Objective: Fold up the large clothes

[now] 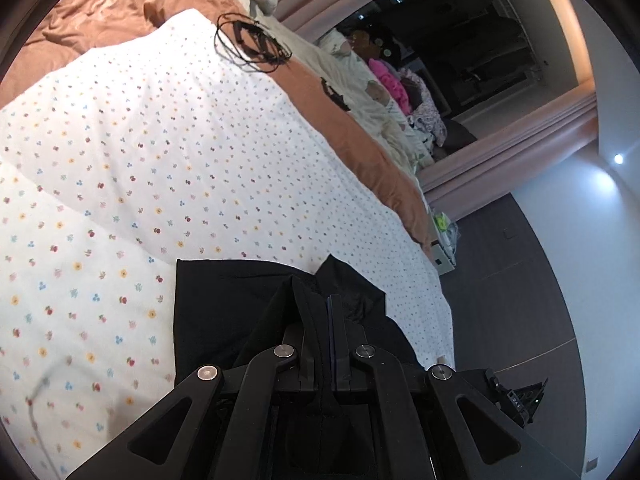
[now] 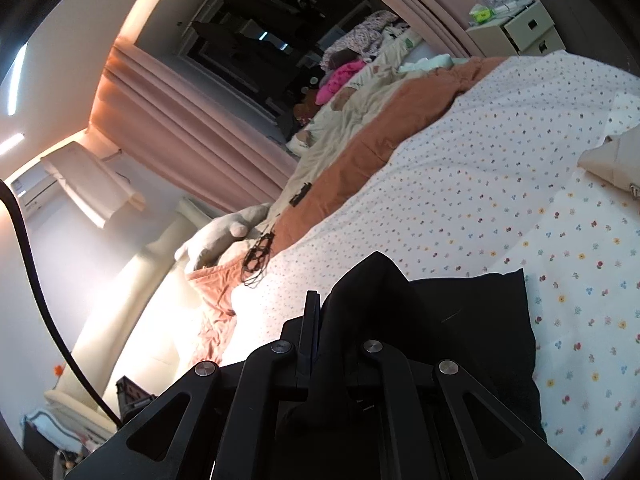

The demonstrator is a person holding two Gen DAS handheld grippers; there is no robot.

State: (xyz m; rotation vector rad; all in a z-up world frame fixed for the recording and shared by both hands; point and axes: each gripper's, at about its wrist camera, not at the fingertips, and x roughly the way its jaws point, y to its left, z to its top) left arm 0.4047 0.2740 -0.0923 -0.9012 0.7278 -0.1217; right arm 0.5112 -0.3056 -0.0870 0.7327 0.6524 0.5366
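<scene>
Left wrist view first. Landmark is the floral sheet, white with small coloured flowers, spread over the bed. Past its far edge I see an orange blanket, and on that edge sits a tangle of black cord. Beyond the blanket lies a cream cover with a pink cloth in a clothes pile, then pink curtains around a dark window. Off the sheet's right side is grey floor.

Nothing blocks my line except my own load: the black garment fills the lower middle, lying on the near part of the sheet. Its flat part spreads left of the left gripper; a bunched fold runs up between the fingers, long axis along them. Jaws are pinched tight on that fold.

Right wrist view: same sheet, a beige cloth on its right part, a grey plush and the cord by its far-left edge, a white drawer box beyond it. The garment spreads right of the right gripper, a peak rising over the fingers. Jaws clamped on cloth; one finger is hidden under it.
</scene>
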